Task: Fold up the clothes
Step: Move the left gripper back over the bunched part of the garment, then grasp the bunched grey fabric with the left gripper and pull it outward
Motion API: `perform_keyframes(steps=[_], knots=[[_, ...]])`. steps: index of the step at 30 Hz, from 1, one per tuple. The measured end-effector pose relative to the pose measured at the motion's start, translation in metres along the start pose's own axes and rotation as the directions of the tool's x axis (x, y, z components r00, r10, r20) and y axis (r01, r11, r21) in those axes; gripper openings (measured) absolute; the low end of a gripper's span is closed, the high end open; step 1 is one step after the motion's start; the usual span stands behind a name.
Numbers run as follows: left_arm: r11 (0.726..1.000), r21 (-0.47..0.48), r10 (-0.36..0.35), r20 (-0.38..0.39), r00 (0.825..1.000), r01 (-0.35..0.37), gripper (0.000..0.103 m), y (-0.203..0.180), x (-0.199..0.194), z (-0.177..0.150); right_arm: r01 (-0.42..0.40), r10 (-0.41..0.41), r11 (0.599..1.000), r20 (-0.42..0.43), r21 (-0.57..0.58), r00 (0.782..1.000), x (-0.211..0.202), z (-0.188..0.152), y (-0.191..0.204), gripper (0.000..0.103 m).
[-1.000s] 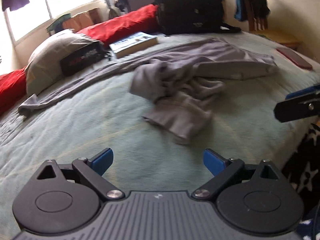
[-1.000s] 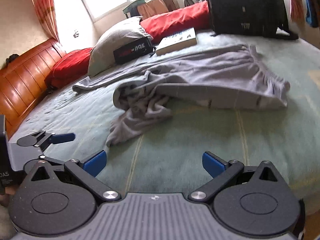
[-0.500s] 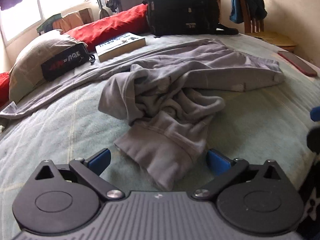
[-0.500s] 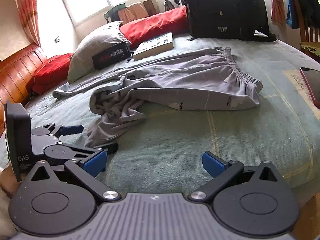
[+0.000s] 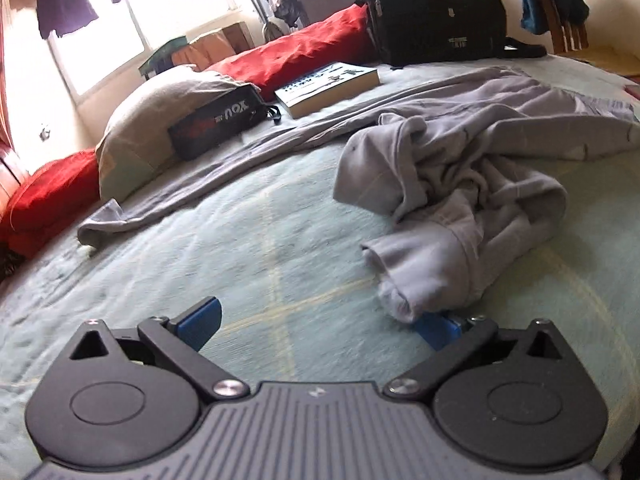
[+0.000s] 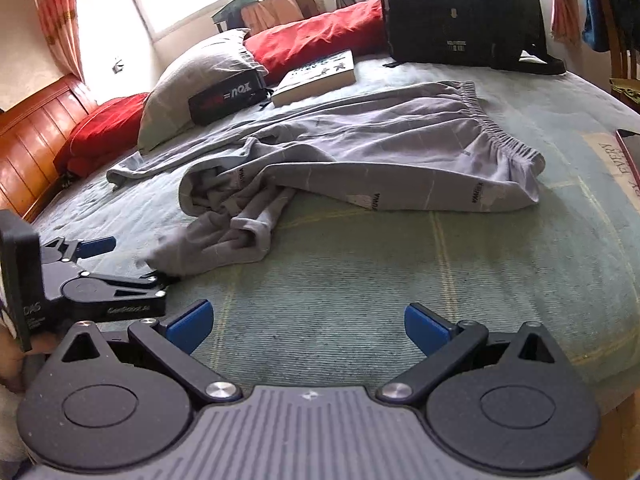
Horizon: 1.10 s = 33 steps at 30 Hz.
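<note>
Across the bed (image 6: 460,288) the grey pants (image 6: 380,148) run lengthwise from waistband on the right to one leg stretched far left; the other leg lies bunched, its cuff (image 5: 404,280) against the left gripper (image 5: 316,326), the nearer one, fingers spread; the right gripper (image 6: 306,324) is likewise spread, well short of the cloth.

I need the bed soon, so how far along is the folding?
Nothing looks folded yet. The grey sweatpants lie spread on the green bedspread, one leg crumpled into a heap. In hand: the open left gripper sits at that leg's cuff, not clamped. The right gripper is open over bare bedspread. All folding remains.
</note>
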State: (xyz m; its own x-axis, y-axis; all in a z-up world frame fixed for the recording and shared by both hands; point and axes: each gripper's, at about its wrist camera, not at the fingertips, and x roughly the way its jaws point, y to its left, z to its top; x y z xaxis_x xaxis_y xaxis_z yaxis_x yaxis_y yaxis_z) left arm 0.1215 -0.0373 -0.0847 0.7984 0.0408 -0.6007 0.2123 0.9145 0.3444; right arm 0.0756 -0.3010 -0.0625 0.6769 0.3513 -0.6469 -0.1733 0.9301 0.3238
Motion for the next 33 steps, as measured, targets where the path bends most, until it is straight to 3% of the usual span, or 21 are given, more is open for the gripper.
perform_keyframes(steps=[4, 10, 12, 15, 16, 18, 20, 26, 33], knots=[[0.988, 0.153, 0.027, 0.055, 0.998, -0.035, 0.099, -0.018, -0.009, -0.005, -0.002, 0.002, 1.0, -0.008, 0.003, 1.0, 0.003, 0.0, 0.0, 0.103], [0.924, 0.377, 0.014, 0.151, 0.988, -0.07, 0.097, -0.048, -0.008, 0.003, 0.001, 0.0, 1.0, -0.012, 0.004, 1.0, 0.004, 0.0, 0.0, 0.103], [0.9, 0.431, -0.012, 0.173, 0.985, -0.065, 0.091, -0.055, -0.006, 0.006, 0.001, -0.001, 1.0, -0.012, 0.006, 1.0, 0.004, 0.0, -0.001, 0.103], [0.852, 0.52, -0.054, 0.195, 0.979, -0.057, 0.076, -0.067, -0.005, 0.009, 0.003, -0.003, 1.0, -0.016, 0.007, 1.0, 0.005, 0.0, -0.001, 0.103], [0.831, 0.554, -0.072, 0.2, 0.977, -0.052, 0.067, -0.07, -0.005, 0.008, 0.003, -0.003, 1.0, -0.017, 0.006, 1.0, 0.005, 0.0, -0.001, 0.103], [0.795, 0.606, -0.109, 0.193, 0.975, -0.031, 0.045, -0.077, -0.005, 0.006, 0.004, -0.004, 1.0, -0.018, 0.002, 1.0, 0.005, 0.0, 0.0, 0.103], [0.776, 0.631, -0.147, 0.164, 0.975, 0.011, 0.017, -0.081, -0.004, 0.003, 0.006, -0.006, 1.0, -0.019, -0.001, 1.0, 0.005, 0.0, 0.002, 0.103], [0.818, 0.574, -0.156, 0.158, 0.975, 0.038, 0.01, -0.059, -0.012, 0.004, 0.015, -0.015, 1.0, -0.009, -0.014, 1.0, -0.001, 0.002, 0.005, 0.103], [0.877, 0.479, -0.034, 0.141, 0.989, -0.038, 0.01, 0.005, -0.025, -0.008, 0.023, -0.023, 0.999, -0.013, -0.033, 1.0, -0.001, 0.005, 0.012, 0.103]])
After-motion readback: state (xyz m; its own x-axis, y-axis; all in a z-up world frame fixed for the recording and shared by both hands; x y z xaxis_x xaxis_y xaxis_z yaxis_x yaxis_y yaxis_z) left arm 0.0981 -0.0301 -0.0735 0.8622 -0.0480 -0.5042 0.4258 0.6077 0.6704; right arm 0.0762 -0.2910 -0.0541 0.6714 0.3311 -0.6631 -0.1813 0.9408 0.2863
